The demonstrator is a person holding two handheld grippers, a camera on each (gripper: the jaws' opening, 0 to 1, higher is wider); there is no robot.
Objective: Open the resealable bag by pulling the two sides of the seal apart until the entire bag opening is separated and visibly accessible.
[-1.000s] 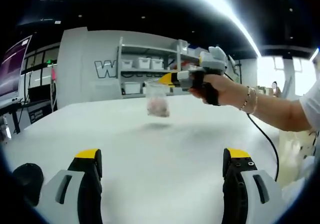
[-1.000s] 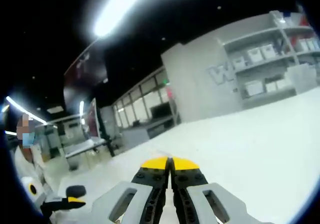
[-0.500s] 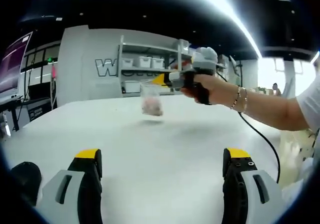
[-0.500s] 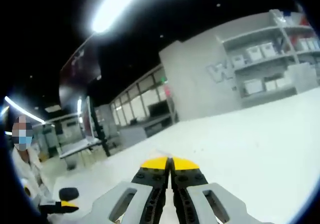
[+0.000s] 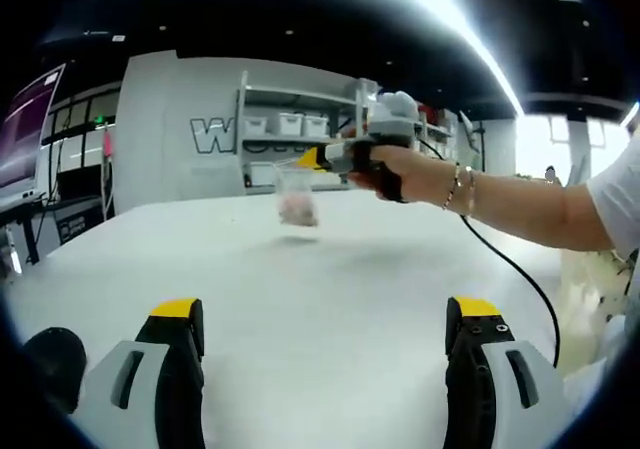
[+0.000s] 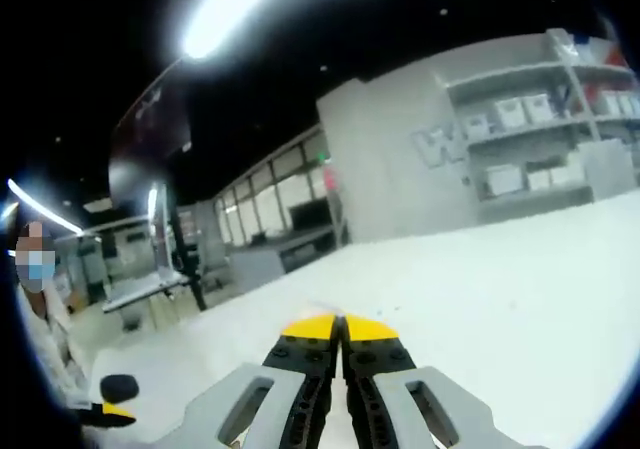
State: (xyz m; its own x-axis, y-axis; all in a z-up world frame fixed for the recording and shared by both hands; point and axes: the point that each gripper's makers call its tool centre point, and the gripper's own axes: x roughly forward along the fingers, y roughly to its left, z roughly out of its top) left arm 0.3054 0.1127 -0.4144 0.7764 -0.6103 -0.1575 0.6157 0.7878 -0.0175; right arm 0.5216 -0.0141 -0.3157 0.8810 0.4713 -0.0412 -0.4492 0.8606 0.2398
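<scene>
A small clear resealable bag (image 5: 297, 201) with pinkish contents hangs above the white table (image 5: 330, 279). In the left gripper view, a hand holds my right gripper (image 5: 314, 157) out from the right, shut on the bag's top edge. My left gripper (image 5: 326, 314) stands wide open near the table's front, well short of the bag, with nothing between its yellow-tipped fingers (image 5: 178, 311). In the right gripper view, my right gripper (image 6: 340, 327) has its jaws pressed together; the bag below them is hidden. The left gripper (image 6: 108, 413) peeks in at the lower left.
Shelves with white bins (image 5: 290, 126) stand against a grey wall behind the table. A black cable (image 5: 515, 269) trails from the right gripper to the table's right edge. A black round object (image 5: 52, 362) sits by my left jaw. A person (image 6: 40, 299) stands far left.
The right gripper has carried the hanging bag a little to the left and farther off in the left gripper view. The left gripper stays open and still.
</scene>
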